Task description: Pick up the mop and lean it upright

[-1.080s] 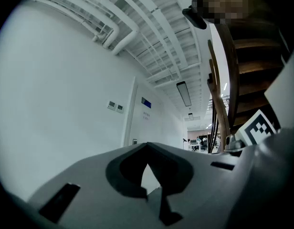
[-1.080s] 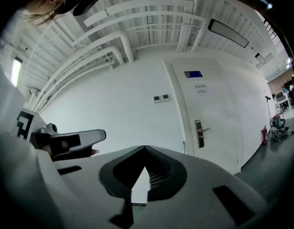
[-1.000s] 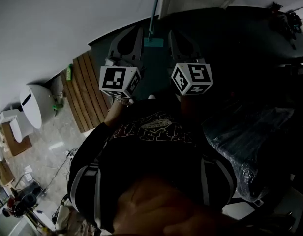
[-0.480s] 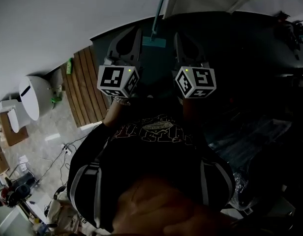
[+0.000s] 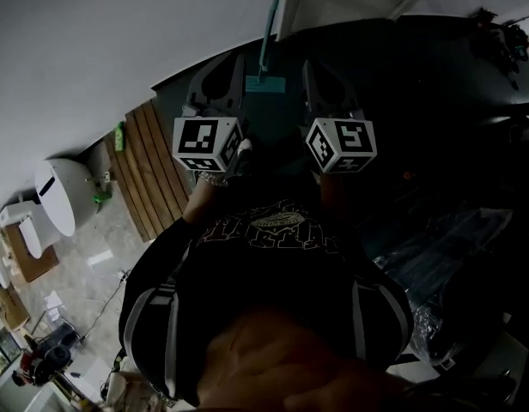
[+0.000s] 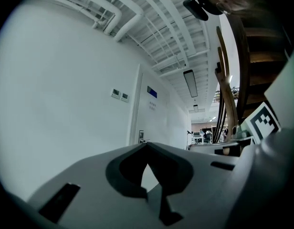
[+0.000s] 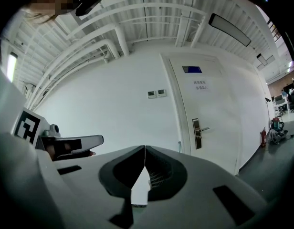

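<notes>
Both pairs of jaws are seen pressed together with nothing between them: the left gripper (image 6: 147, 144) is shown closed tight in its own view, and the right gripper (image 7: 145, 148) in its own. Only in the head view is the mop (image 5: 268, 45) seen. It is stood upright against the white wall (image 5: 118, 33), between the two gripper tips and a little past them, and is touched by neither. Its flat blue-green mop head (image 5: 264, 84) is set on the dark floor (image 5: 419, 75), right at the floor's far edge where the wall begins. Its thin pole (image 5: 274, 11) is the same colour and is cut off by the top of the picture. A white door (image 7: 209, 118) with a metal handle (image 7: 197, 126) is shown only in the right gripper view, and a long hall (image 6: 204, 132) with ceiling pipes (image 6: 137, 13) only in the left gripper view. Brown wooden boards (image 5: 148, 157) are seen at the floor's left edge in the head view. The right side of the floor is very dark, and the things there cannot be made out. Much of the head view is filled by the person's dark shirt (image 5: 264, 264).
</notes>
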Tool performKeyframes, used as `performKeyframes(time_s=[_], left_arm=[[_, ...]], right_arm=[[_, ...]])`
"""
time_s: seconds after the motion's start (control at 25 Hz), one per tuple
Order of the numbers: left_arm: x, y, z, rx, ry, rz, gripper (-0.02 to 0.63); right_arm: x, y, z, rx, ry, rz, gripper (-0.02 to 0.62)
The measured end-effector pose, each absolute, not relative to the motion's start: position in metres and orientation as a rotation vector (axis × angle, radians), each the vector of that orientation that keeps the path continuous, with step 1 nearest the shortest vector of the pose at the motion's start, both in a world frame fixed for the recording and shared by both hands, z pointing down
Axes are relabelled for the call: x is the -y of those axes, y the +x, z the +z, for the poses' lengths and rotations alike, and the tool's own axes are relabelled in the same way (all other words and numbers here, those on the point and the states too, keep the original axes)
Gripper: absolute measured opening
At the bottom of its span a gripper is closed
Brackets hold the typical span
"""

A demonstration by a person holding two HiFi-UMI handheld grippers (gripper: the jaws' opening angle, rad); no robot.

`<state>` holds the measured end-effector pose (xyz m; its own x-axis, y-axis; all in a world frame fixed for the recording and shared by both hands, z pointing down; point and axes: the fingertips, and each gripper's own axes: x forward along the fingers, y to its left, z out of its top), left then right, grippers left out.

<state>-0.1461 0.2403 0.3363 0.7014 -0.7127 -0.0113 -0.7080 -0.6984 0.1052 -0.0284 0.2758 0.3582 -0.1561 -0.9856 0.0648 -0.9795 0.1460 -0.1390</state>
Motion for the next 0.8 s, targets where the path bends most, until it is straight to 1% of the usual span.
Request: performKeyframes(time_s=[0.32, 0.8], left_arm=[[-0.162, -0.134, 0.335, 1.069, 2.884, -0.060, 0.043], [-0.085, -0.116, 0.333, 0.919, 2.934, -0.045, 0.043]], right_arm=[[-0.202, -0.025, 0.357, -2.275, -2.100, -0.229, 0.019], [-0.129, -0.016, 0.359, -2.170, -2.194, -0.236, 0.019]])
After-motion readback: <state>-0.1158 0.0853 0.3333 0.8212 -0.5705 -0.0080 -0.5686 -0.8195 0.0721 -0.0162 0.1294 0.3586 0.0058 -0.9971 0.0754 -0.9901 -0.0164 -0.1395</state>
